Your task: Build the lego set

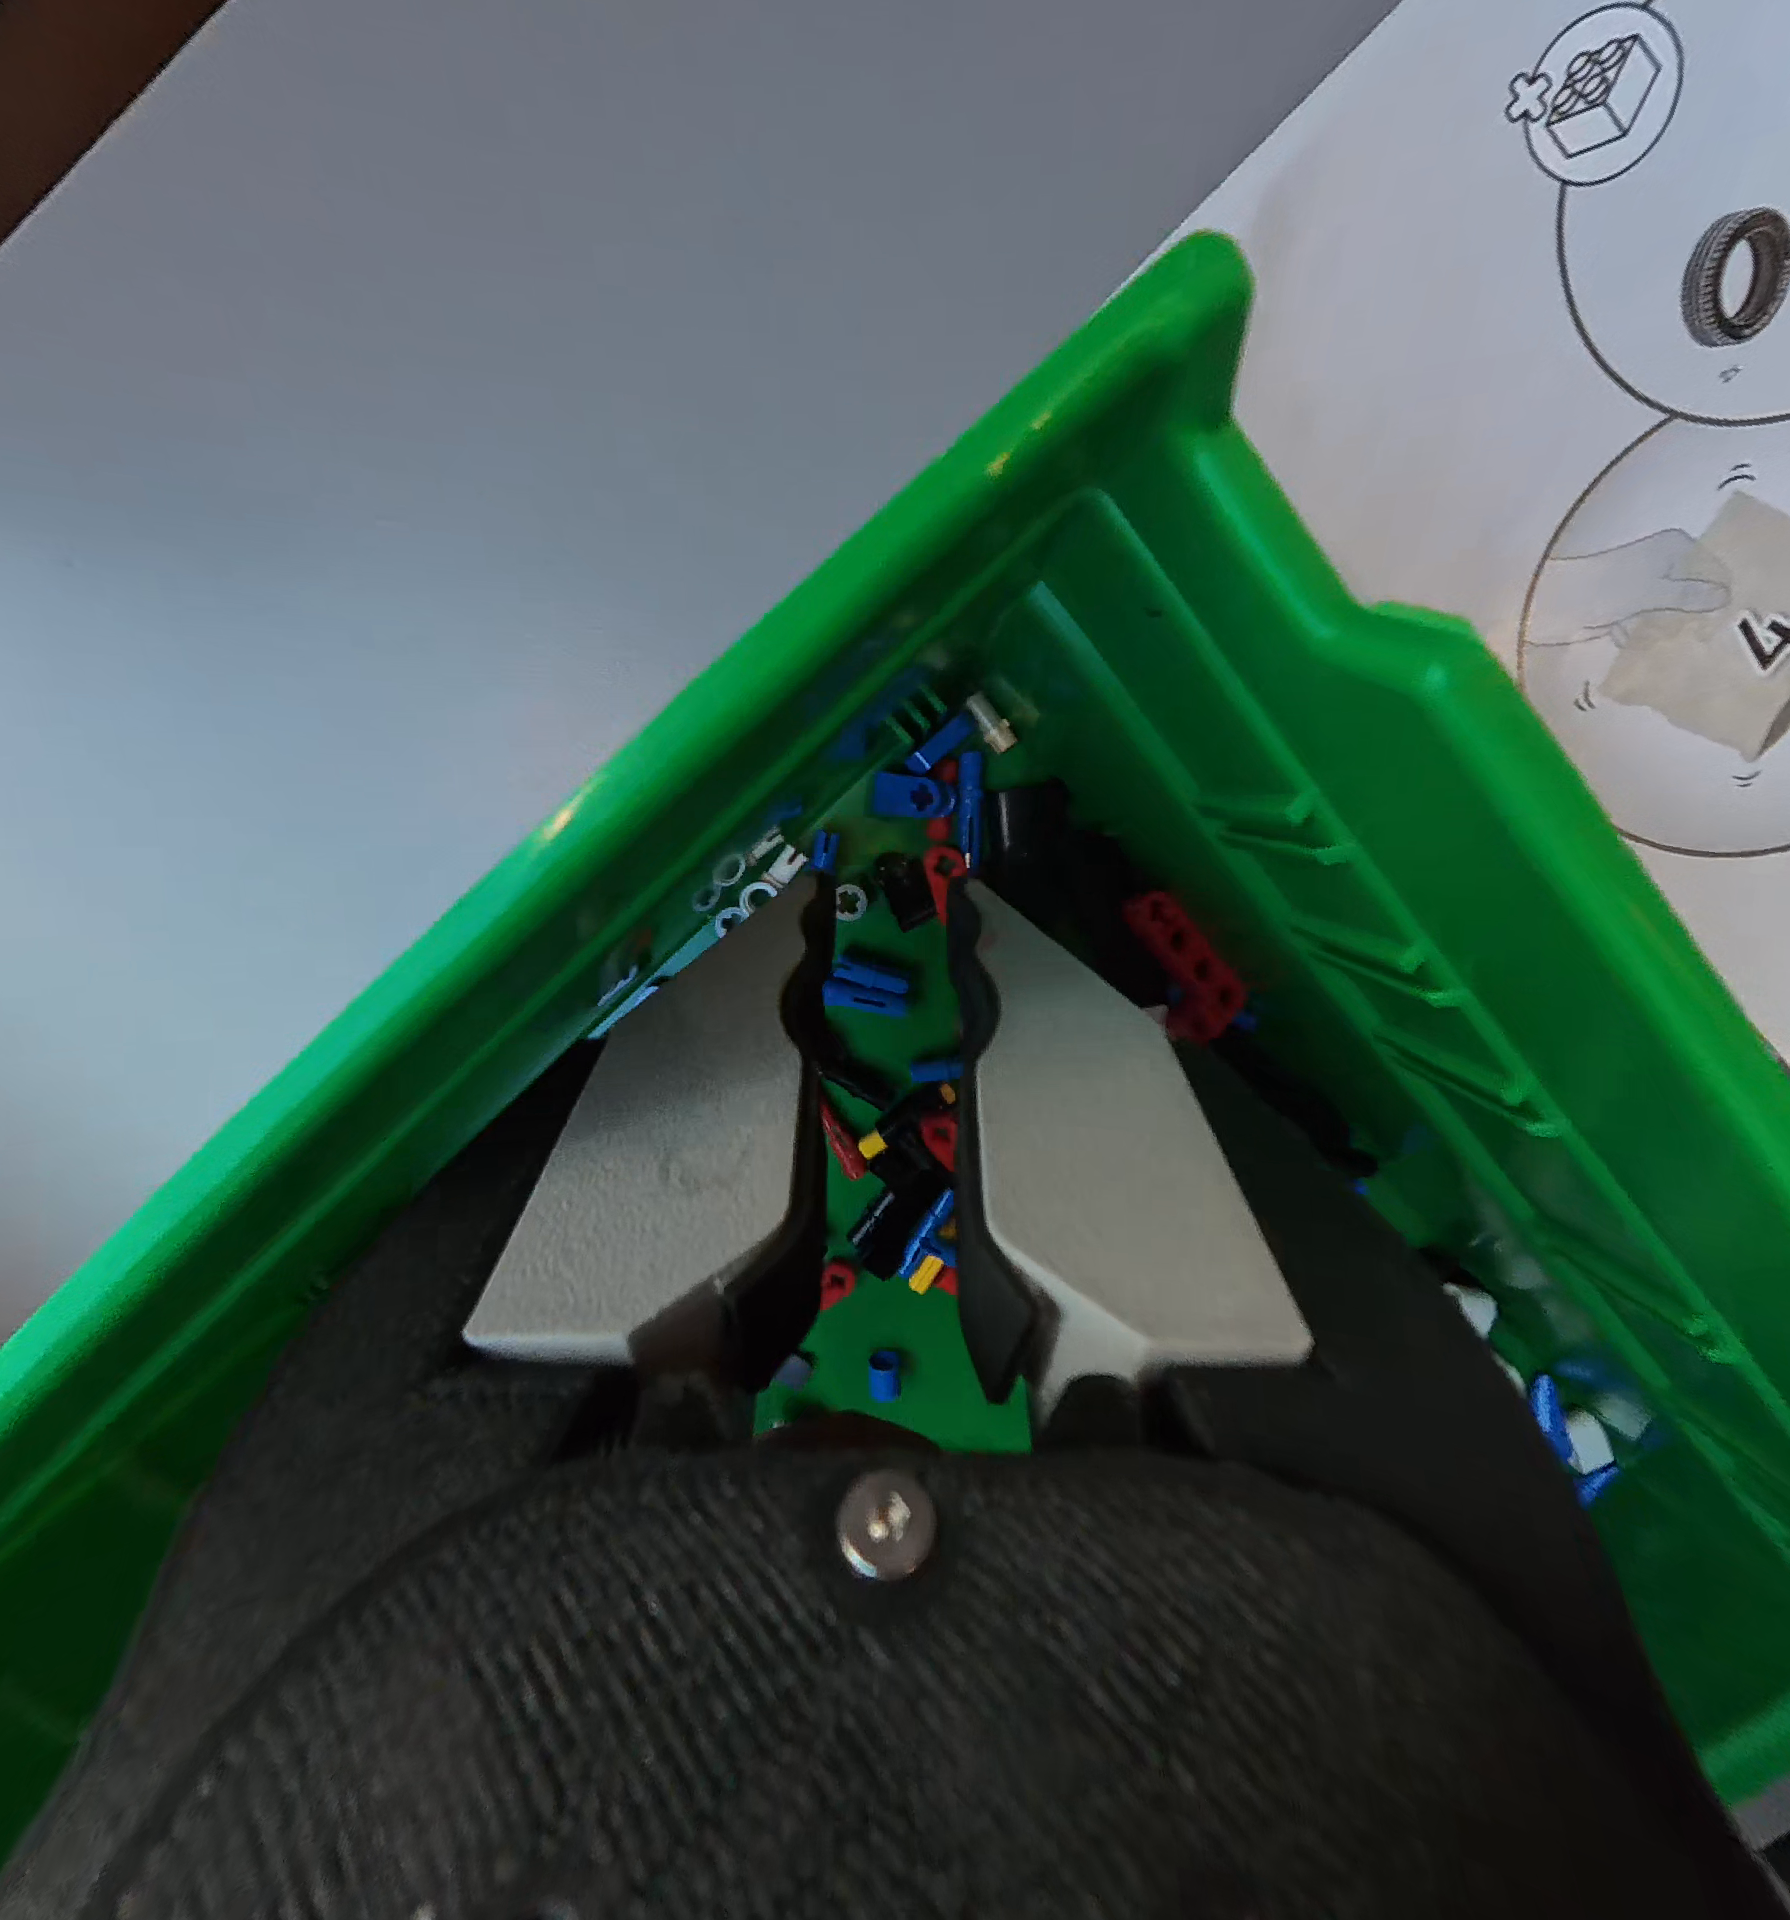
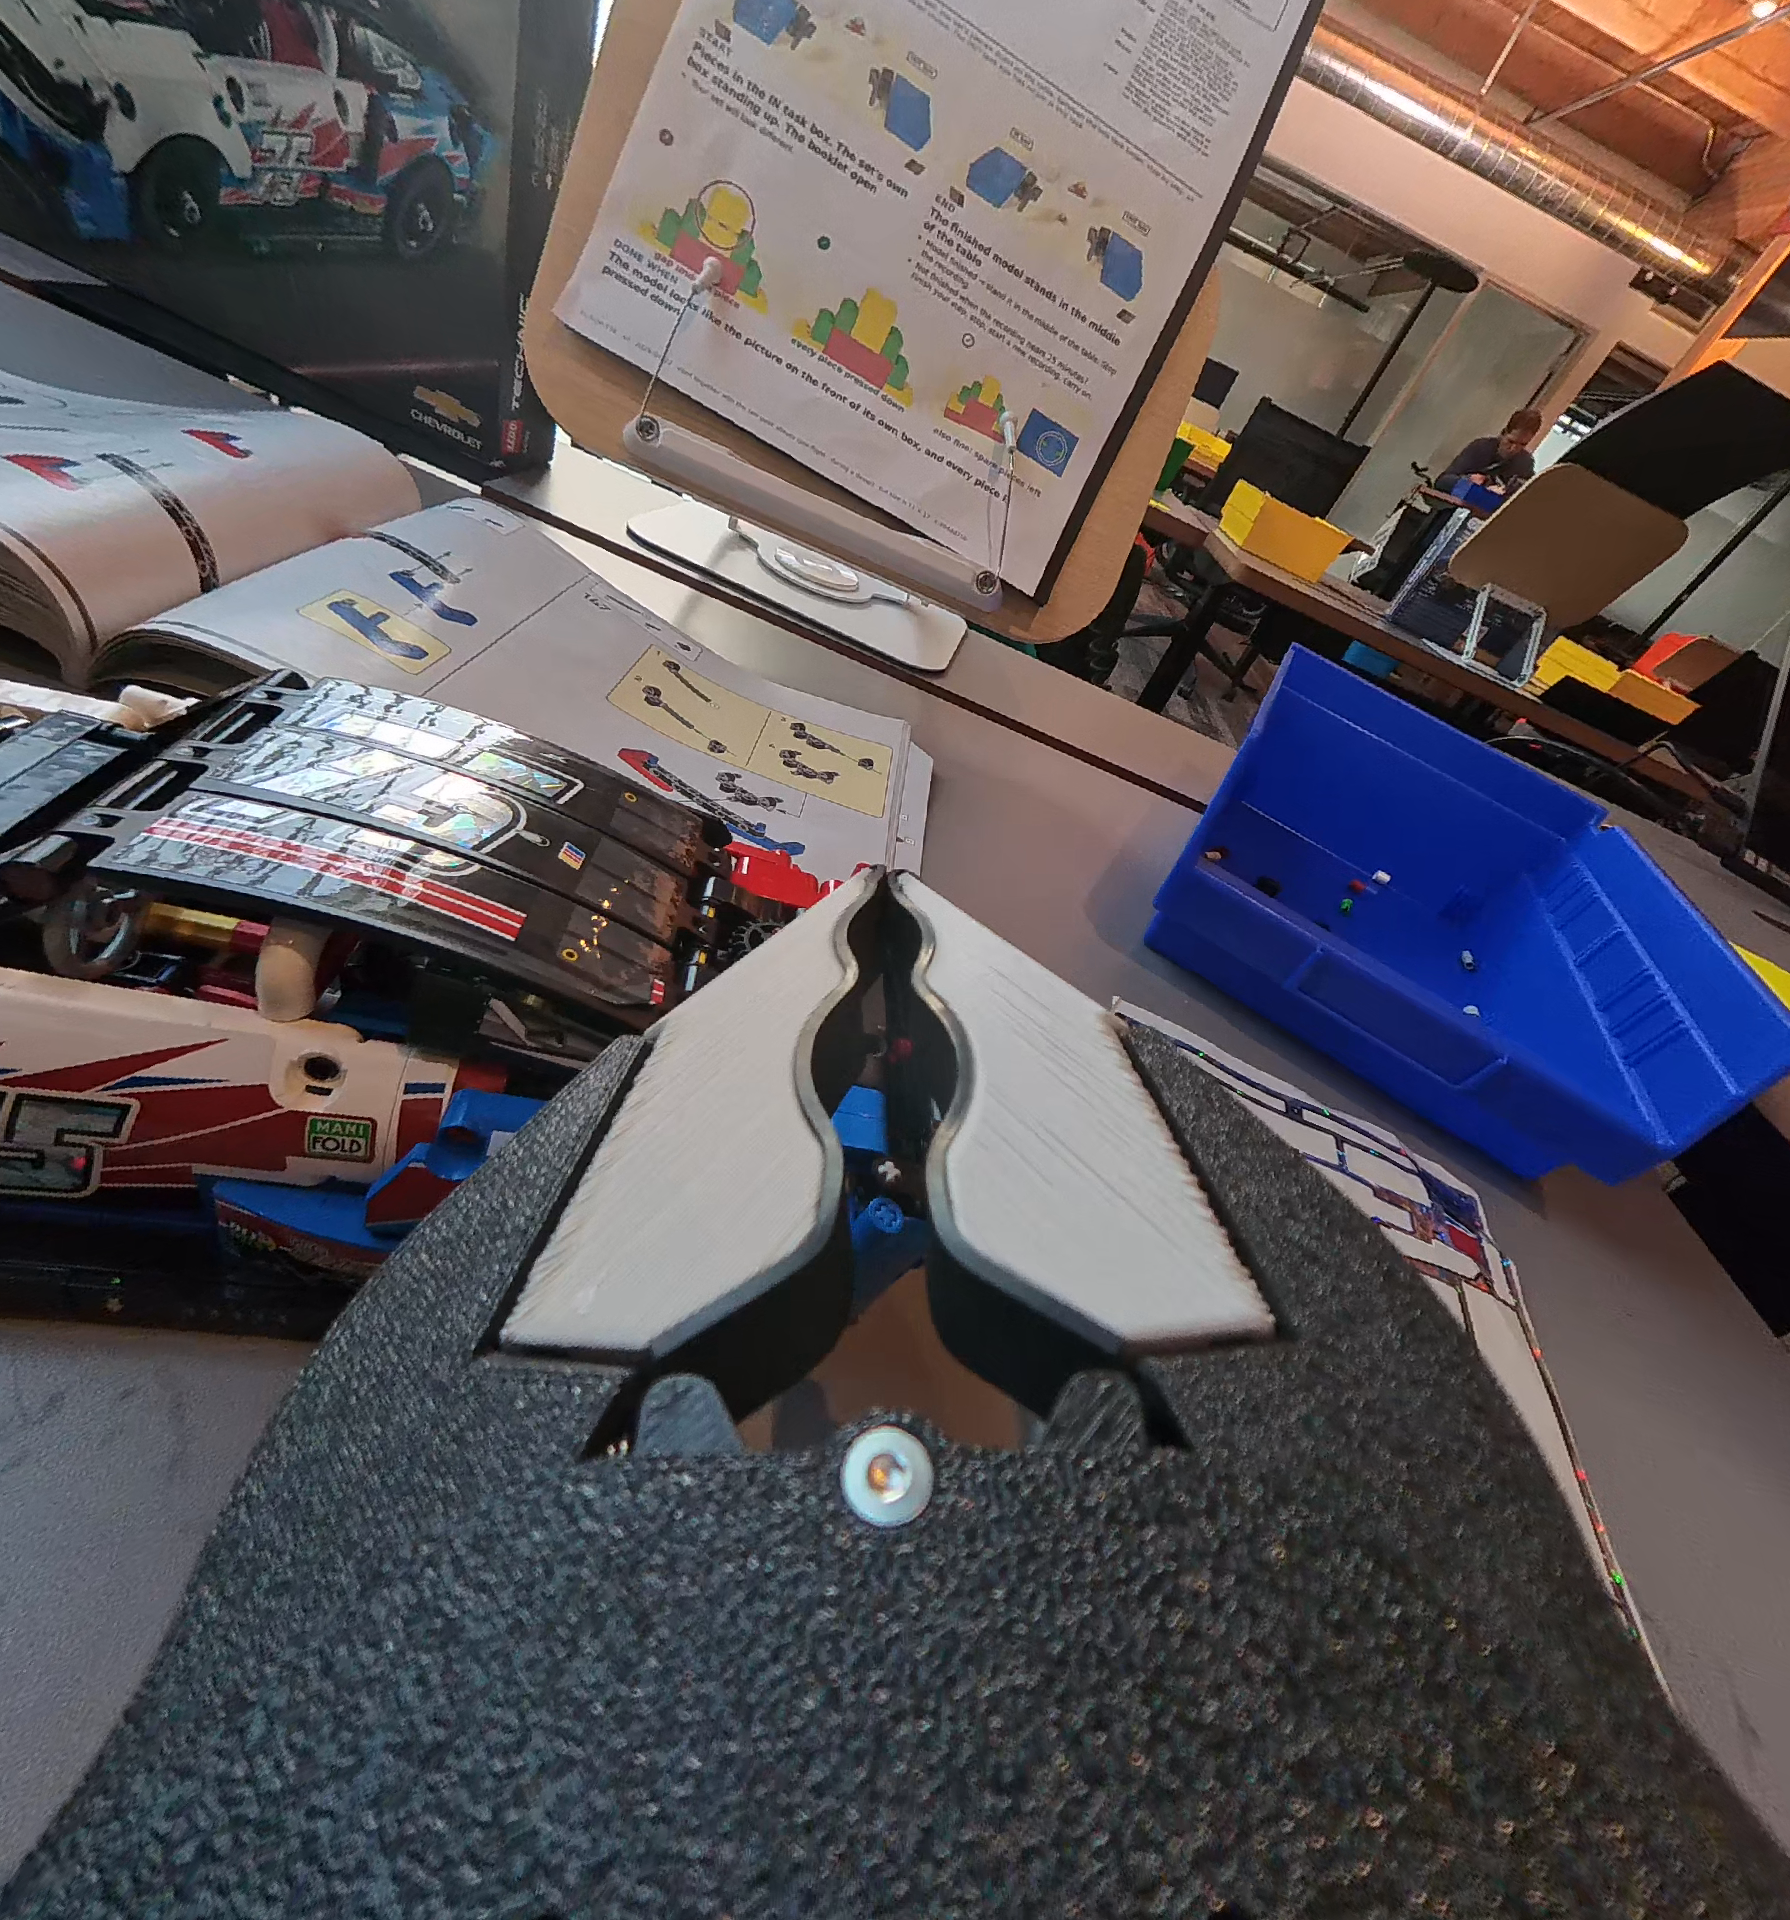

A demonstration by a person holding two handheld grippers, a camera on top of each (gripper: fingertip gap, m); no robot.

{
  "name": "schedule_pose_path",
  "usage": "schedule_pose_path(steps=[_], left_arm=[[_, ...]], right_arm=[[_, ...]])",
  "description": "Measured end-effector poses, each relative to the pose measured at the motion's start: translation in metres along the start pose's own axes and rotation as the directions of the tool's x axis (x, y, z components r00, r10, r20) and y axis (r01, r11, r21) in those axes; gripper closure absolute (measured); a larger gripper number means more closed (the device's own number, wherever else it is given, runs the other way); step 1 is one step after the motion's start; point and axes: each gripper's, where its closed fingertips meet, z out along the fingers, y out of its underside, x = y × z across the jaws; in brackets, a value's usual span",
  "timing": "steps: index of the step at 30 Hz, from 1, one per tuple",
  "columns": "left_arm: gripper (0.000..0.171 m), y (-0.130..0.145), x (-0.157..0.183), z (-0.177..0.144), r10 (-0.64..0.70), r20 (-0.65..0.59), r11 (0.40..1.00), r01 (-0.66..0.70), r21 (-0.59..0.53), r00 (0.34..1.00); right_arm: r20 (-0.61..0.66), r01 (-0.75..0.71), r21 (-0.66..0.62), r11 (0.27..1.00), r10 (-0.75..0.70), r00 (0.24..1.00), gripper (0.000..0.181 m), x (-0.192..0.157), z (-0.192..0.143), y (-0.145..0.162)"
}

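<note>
My left gripper is open and reaches down into a green bin full of small Lego pieces. Its tips stand on either side of a small black piece and a grey round piece. Blue pins and black, red and yellow pins lie between the fingers, and a red beam lies to the right. My right gripper is shut, just right of the part-built race car model. A thin dark strip shows between its fingers; I cannot tell whether it is held.
A printed instruction page lies beyond the green bin. In the right wrist view an open booklet, the set's box and a stand with a sheet sit behind the car. A blue bin with a few pieces is at right, a sticker sheet beside it. My right fingertips sit around 60 cm from my left ones.
</note>
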Motion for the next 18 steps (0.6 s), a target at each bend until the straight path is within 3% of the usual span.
schedule_pose_path(steps=[7, 15, 18], left_arm=[[0.165, 0.000, 0.005, 0.003, -0.002, -0.043, 1.000, 0.001, -0.007, 0.999], [0.160, 0.015, 0.006, -0.002, -0.024, -0.094, 0.999, 0.020, -0.037, 0.995], [0.156, 0.019, 0.001, -0.004, 0.005, -0.048, 0.999, -0.007, -0.043, 0.999]], right_arm=[[0.002, 0.000, 0.000, 1.000, 0.000, 1.000, 0.181, 0.000, 0.000, 0.000], [0.002, -0.006, 0.005, 1.000, 0.006, 1.000, 0.181, 0.000, -0.001, -0.001], [0.004, -0.006, 0.006, 1.000, 0.006, 1.000, 0.181, 0.000, -0.001, -0.001]])
